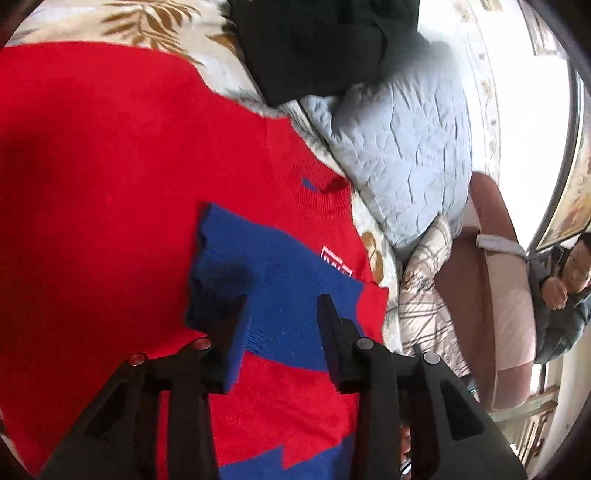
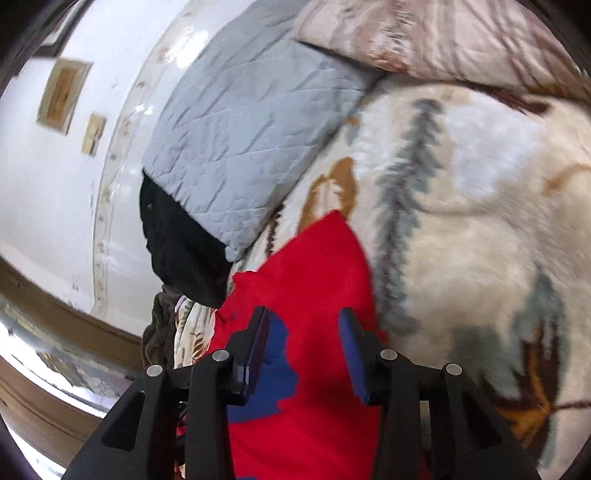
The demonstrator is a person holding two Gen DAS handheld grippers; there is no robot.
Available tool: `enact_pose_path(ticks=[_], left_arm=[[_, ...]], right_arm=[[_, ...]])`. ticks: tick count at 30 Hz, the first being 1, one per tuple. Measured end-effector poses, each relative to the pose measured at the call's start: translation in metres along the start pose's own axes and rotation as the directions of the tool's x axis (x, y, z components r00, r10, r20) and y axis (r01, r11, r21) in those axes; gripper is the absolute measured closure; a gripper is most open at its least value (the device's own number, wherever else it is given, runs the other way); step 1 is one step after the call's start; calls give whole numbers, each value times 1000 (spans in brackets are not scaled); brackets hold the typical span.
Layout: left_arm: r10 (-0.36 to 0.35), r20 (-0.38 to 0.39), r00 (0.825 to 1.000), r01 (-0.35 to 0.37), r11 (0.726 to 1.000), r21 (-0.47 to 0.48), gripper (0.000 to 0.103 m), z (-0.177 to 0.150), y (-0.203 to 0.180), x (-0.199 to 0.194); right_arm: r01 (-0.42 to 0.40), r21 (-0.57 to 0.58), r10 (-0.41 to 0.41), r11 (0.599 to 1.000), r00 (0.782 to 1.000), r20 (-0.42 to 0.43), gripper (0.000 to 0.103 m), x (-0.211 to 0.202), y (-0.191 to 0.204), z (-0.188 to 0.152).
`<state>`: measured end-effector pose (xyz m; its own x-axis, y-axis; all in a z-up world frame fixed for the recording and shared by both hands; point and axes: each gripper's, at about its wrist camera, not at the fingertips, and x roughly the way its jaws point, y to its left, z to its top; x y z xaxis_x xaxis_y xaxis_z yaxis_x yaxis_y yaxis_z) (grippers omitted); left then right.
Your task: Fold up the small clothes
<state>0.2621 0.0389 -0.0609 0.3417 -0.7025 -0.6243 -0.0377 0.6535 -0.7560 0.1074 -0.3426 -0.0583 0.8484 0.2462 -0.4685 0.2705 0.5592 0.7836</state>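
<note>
A small red sweater (image 1: pixel 122 177) with blue blocks lies spread on a leaf-patterned blanket (image 1: pixel 147 26). One sleeve is folded across its chest, ending in a blue cuff (image 1: pixel 218 273). My left gripper (image 1: pixel 284 306) is open just above the chest, right of the cuff, below the round collar (image 1: pixel 321 199). In the right wrist view my right gripper (image 2: pixel 303 328) is open over a red and blue part of the sweater (image 2: pixel 317 266). Neither holds cloth.
A light blue quilted cover (image 1: pixel 399 147) and a black garment (image 1: pixel 314 48) lie beyond the sweater. A plaid quilt (image 1: pixel 424 295) hangs at the bed edge. A person (image 1: pixel 569 280) sits at far right by a pink chair (image 1: pixel 491 295).
</note>
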Motion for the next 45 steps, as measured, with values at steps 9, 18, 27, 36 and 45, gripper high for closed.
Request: enact_pose_path(ticks=[9, 18, 27, 36, 45], left_arm=[[163, 35, 986, -166, 977, 132, 69, -5, -14, 11], [192, 111, 975, -208, 966, 155, 62, -2, -18, -5], [240, 80, 967, -250, 955, 162, 62, -3, -18, -1], [247, 211, 946, -260, 965, 39, 53, 25, 5, -60], [489, 253, 834, -487, 870, -78, 36, 86, 44, -134]], right_arm=[[191, -169, -206, 967, 976, -70, 95, 49, -7, -8], [106, -242, -130, 965, 988, -86, 87, 48, 35, -23], [148, -363, -213, 920, 966, -145, 77, 71, 53, -59], [80, -431, -184, 899, 962, -204, 68, 99, 76, -103], [73, -442, -167, 894, 970, -179, 66, 97, 75, -106]])
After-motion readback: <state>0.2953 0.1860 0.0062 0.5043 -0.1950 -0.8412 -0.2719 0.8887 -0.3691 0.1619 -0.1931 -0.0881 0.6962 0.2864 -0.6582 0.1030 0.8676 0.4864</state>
